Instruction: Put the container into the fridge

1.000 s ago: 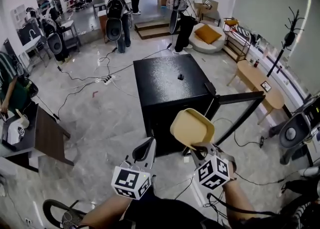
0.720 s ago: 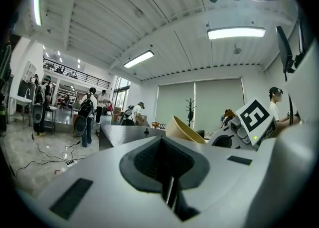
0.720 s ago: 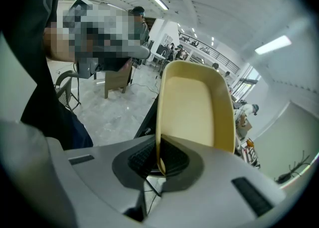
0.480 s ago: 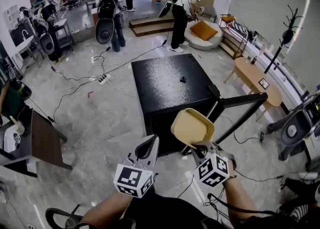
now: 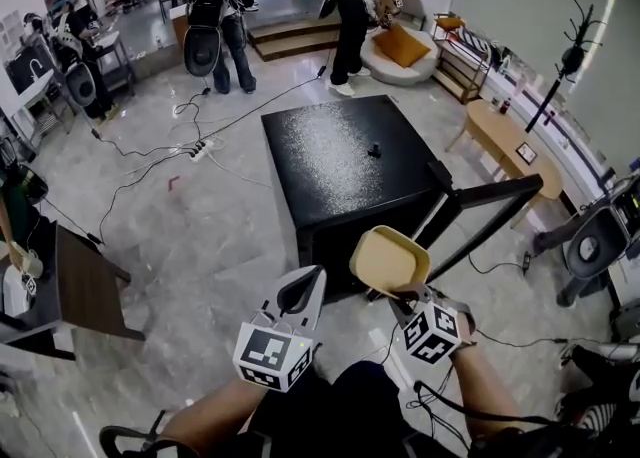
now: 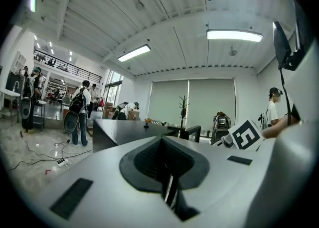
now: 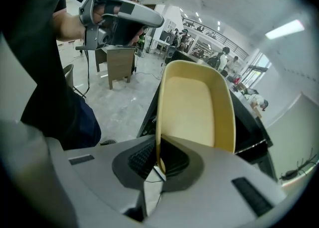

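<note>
Two grippers we hold, right gripper (image 5: 397,293) clamped on the thin rim of a smooth rounded yellow container (image 5: 389,259), six o'clock of the speckled black fridge (image 5: 335,156), left gripper (image 5: 304,284) closed, empty, pinch shown only by right gripper view

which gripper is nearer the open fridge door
Right. The right gripper, holding the container, is just left of the fridge door; the left gripper sits farther left.

Centre: smooth, matt pale-yellow plastic container (image 5: 390,259); above it, black box-shaped fridge (image 5: 340,161), top speckled, slightly glossy; grey marble-patterned floor (image 5: 200,236), polished.
</note>
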Available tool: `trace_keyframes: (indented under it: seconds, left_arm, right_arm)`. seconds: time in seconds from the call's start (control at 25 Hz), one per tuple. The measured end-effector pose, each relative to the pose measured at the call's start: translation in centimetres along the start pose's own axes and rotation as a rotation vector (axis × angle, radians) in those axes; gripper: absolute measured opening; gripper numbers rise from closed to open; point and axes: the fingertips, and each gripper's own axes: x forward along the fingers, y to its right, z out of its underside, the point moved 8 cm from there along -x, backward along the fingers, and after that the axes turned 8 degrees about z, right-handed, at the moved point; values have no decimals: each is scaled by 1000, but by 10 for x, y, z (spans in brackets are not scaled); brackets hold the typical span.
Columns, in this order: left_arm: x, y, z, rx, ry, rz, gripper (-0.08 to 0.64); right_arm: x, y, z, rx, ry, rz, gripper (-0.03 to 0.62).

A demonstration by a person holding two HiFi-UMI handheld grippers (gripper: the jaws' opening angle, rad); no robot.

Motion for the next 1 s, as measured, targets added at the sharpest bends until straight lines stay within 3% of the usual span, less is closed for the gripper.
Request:
trace_keyframes:
  seconds: [0.28, 0.6, 1.0]
  left_arm:
    - [13, -3, 17, -11, -29, -2, 3]
    - [32, 1, 30, -2, -29, -98, 2]
    - [33, 0, 58, -51, -49, -326, 2]
  right_arm:
    - [37, -2, 26, -28, -61, -82, 17]
    - [82, 15, 43, -159, -53, -179, 17]
    - [138, 29, 52, -370, -33, -325, 17]
